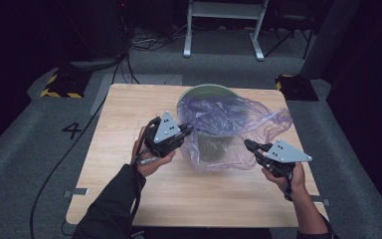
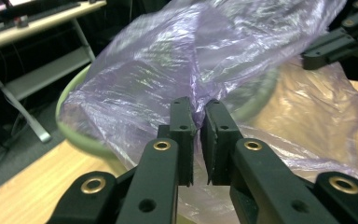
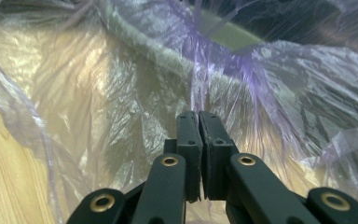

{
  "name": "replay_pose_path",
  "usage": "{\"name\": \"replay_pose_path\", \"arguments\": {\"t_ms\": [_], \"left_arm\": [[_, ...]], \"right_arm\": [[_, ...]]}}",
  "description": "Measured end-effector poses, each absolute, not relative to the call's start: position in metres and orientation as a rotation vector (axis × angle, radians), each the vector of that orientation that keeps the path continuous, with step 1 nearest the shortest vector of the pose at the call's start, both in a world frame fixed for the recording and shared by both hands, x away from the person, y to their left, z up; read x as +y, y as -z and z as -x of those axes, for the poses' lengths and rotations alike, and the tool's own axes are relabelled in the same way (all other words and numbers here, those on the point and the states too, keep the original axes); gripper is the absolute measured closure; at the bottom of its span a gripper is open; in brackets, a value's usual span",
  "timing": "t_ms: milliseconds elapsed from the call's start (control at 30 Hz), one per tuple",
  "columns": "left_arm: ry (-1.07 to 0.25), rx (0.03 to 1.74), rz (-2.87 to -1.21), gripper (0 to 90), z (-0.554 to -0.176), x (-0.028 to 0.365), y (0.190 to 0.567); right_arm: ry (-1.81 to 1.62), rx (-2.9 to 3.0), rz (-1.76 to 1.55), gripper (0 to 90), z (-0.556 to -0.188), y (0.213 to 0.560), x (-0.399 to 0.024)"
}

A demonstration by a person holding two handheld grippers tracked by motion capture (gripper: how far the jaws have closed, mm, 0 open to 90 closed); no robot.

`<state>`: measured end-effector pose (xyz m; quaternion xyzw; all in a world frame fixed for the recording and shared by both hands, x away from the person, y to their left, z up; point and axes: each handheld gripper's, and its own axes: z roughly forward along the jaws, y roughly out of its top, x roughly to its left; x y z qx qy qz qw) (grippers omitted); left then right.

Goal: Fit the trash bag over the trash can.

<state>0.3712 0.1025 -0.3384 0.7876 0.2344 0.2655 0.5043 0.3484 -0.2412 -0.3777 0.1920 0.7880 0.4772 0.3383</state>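
My left gripper (image 1: 188,129) pinches a fold of the purple plastic bag (image 1: 229,127) at the near-left side of the green bin (image 1: 206,90); in the left gripper view the film is caught between the tips (image 2: 199,122), jaws pressed together on it. My right gripper (image 1: 248,145) pinches the bag's right side, film gathered into the closed tips (image 3: 197,122). The bag is draped over the bin's mouth and down its front, loose plastic spilling right onto the wooden surface (image 1: 129,114). The bin stands at the far middle of the surface, between my two hands. Both grippers point inward toward the bag.
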Motion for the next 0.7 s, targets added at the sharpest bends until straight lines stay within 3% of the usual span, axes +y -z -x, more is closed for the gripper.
{"name": "replay_pose_path", "arguments": {"t_ms": [233, 433, 700], "left_arm": [[-0.637, 0.604, -1.904, 85.2, -0.379, 0.113, 0.344], [-0.642, 0.627, -1.887, 85.2, -0.385, 0.121, 0.344], [-0.654, 0.65, -1.882, 84.8, -0.392, 0.126, 0.343]], "right_arm": [[-1.37, 2.026, -0.45, 55.9, -0.34, 0.378, -0.258], [-1.388, 1.829, -0.422, 48.2, -0.322, 0.354, -0.284], [-1.222, 1.685, -0.537, 40.3, -0.344, 0.336, -0.292]]}}
